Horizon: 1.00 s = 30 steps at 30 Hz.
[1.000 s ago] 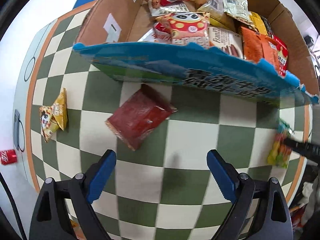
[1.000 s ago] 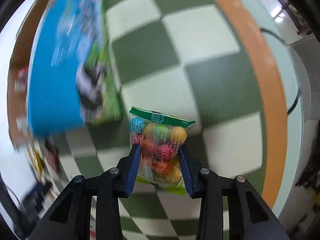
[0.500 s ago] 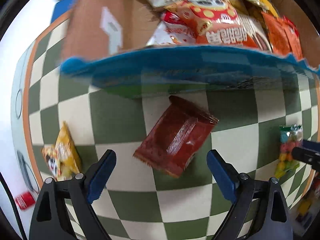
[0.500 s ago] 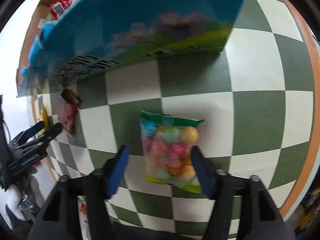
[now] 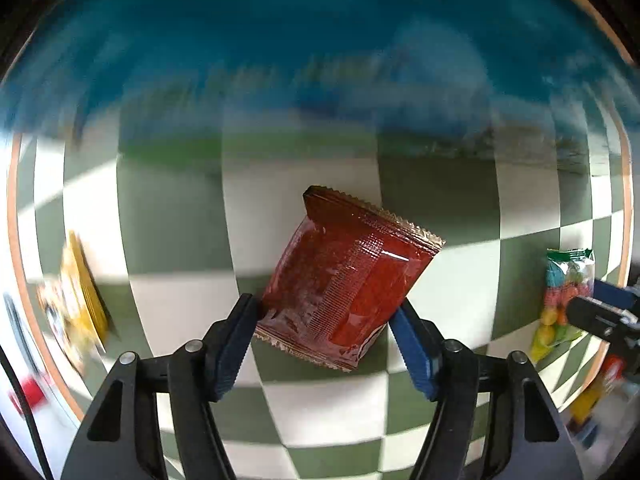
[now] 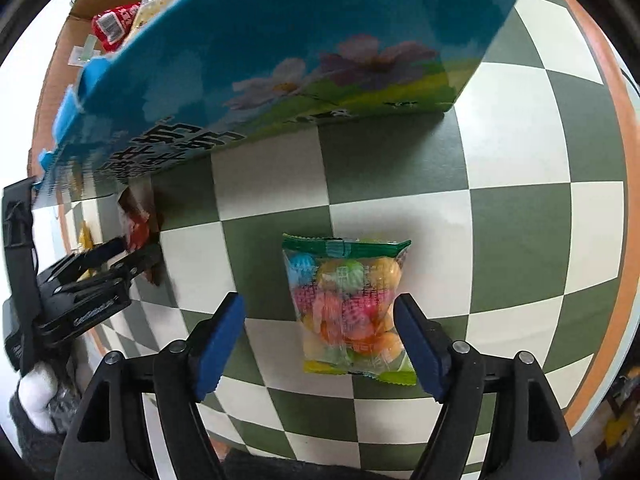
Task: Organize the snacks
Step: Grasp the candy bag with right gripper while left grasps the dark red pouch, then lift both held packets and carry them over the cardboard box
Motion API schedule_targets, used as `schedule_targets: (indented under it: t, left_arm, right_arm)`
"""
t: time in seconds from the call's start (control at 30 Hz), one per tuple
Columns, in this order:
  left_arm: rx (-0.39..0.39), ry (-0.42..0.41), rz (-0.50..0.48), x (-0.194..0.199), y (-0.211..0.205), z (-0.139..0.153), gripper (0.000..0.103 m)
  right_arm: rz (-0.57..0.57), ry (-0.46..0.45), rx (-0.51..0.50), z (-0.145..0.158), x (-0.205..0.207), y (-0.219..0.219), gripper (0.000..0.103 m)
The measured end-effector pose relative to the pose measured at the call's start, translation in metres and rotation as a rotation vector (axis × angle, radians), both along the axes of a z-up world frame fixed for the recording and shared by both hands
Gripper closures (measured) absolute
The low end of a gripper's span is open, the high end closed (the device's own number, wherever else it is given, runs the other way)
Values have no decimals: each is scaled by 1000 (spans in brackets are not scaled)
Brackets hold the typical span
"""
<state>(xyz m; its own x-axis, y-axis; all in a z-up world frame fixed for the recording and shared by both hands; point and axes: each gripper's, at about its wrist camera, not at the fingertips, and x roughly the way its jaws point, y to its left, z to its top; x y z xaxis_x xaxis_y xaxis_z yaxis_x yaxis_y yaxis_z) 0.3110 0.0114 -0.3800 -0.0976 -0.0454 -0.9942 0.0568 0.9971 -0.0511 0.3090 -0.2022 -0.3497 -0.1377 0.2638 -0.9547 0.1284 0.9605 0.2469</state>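
A round table covered in a green-and-white checkered cloth with an orange border (image 6: pixel 520 152) fills both views. On it stands a large cardboard box with a blue printed outer wall showing flowers and dark lettering (image 6: pixel 280 40); its open top holds a heap of snack packets, a red one (image 6: pixel 114 26) visible at the rim. In the left wrist view the same box wall is only a blue blur across the upper part, close behind the work area.

A flat, glossy dark-red foil snack packet with crimped ends (image 5: pixel 348 280) lies tilted on the cloth just in front of the box. The left gripper (image 5: pixel 326 328) points steeply down over it; its jaws have just been closing, and the blue pads now sit against the packet's two lower edges, pinching it. A blurred yellow snack bag (image 5: pixel 80 296) lies well to the left near the table edge, and a small red object (image 5: pixel 30 394) shows beyond the border.

A clear bag of multicoloured candy balls with a green top strip (image 6: pixel 346 304) lies flat on the cloth, well apart from the red packet. The right gripper (image 6: pixel 320 344) hangs above it, angled down; its jaws have just been opening and stand spread, the bag between them, the right pad just beside its edge, the left pad clear of it. At the left of that view, a white-gloved hand (image 6: pixel 36 396) holds the left gripper.
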Motion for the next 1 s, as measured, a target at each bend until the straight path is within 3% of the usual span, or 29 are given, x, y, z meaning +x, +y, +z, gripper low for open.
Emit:
schedule_targets:
  t: [0.17, 0.5, 0.53, 0.57, 0.6, 0.8, 1.0]
  left_arm:
    - [-20, 57, 113, -19, 6, -2, 42]
    - [31, 55, 71, -22, -12, -12, 40]
    - [31, 49, 70, -23, -32, -7, 41]
    - [31, 43, 70, -25, -31, -6, 42]
    - [33, 38, 70, -27, -34, -5, 44]
    - [-7, 19, 94, -38, -39, 7, 49]
    - [-49, -31, 88, -45, -60, 39, 49]
  right_arm:
    - [29, 28, -40, -12, -5, 13, 18]
    - [64, 22, -133, -25, -8, 33, 20]
    - [79, 8, -153, -24, -10, 36, 28]
    - [100, -17, -194, -21, -12, 41, 44]
    - [118, -42, -213, -18, -15, 46, 47]
    - [84, -43, -131, -14, -28, 44, 51]
    - [41, -52, -40, 0, -42, 38, 52]
